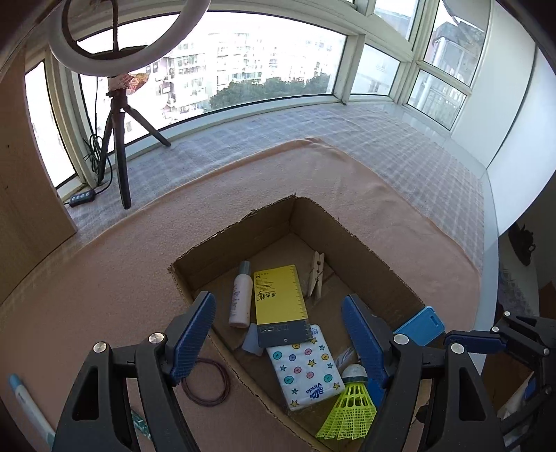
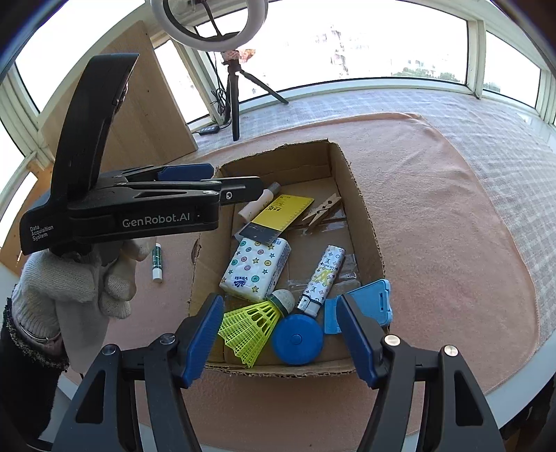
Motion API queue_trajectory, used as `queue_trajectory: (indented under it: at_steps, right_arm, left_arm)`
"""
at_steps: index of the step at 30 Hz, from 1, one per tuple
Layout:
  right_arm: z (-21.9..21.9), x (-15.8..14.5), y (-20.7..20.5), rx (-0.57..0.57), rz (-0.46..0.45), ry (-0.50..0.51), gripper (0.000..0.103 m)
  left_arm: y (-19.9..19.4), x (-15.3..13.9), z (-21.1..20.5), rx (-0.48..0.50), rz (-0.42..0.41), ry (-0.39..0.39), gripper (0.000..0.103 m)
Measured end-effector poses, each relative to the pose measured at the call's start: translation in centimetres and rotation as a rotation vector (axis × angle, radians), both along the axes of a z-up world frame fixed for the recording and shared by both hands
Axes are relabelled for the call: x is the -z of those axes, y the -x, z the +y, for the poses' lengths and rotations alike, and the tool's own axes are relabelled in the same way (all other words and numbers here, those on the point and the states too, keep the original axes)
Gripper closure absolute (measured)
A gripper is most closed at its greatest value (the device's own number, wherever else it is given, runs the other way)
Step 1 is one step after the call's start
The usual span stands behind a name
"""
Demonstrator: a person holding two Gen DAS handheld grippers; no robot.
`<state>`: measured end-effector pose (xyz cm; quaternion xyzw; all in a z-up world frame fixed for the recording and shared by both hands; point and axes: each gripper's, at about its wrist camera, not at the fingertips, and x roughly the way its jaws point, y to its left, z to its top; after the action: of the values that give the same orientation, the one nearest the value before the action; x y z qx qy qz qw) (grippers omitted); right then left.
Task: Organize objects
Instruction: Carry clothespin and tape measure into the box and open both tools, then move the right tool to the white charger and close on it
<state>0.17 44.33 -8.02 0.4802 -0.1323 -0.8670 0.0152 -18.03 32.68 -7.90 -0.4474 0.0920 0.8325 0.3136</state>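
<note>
Through the left wrist camera I see my left gripper (image 1: 278, 333) over the near left corner of the cardboard box (image 1: 365, 253), its blue fingers (image 1: 193, 333) spread apart with nothing between them. In the box lie a small white bottle (image 1: 240, 295), a yellow ruler card (image 1: 280, 299), a wooden clothespin (image 1: 316, 278), a tissue pack (image 1: 305, 372) with stars and buttons, and a yellow shuttlecock (image 1: 351, 406) at the near right. A blue card case (image 1: 420, 325) leans at the right wall. Outside the box, on the pink cloth (image 1: 173, 208) that covers the table, a purple hair tie (image 1: 208, 382) lies just left of the box, and a white pen (image 1: 27, 403) sits at the near left edge of view.

Through the right wrist camera my right gripper (image 2: 279, 337) hangs over the near wall of the box, fingers (image 2: 205, 337) apart and empty. Just beyond them lie the shuttlecock, a round blue tape measure (image 2: 296, 334) touching its cork, a patterned lighter (image 2: 321, 278) and the blue card case at the right. The left gripper reaches in from the left over the far left of the box, held by a gloved hand (image 2: 87, 281). A glue stick (image 2: 157, 260) lies on the cloth left of the box. A ring light (image 2: 208, 21) on a tripod stands far by the window.
</note>
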Motion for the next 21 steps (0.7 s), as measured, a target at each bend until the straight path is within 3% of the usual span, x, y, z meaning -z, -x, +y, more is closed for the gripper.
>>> queue_trajectory:
  at_steps: [11, 21]
  right_arm:
    - [-5.4, -0.6, 2.8, -0.095, 0.024, 0.029, 0.039]
    - [-12.6, 0.6, 6.3, -0.264, 0.028, 0.124, 0.039]
  left_arm:
    - [-3.0, -0.7, -14.3, -0.214, 0.002, -0.001, 0.025]
    - [-7.7, 0.5, -28.5, -0.464, -0.045, -0.018, 0.025]
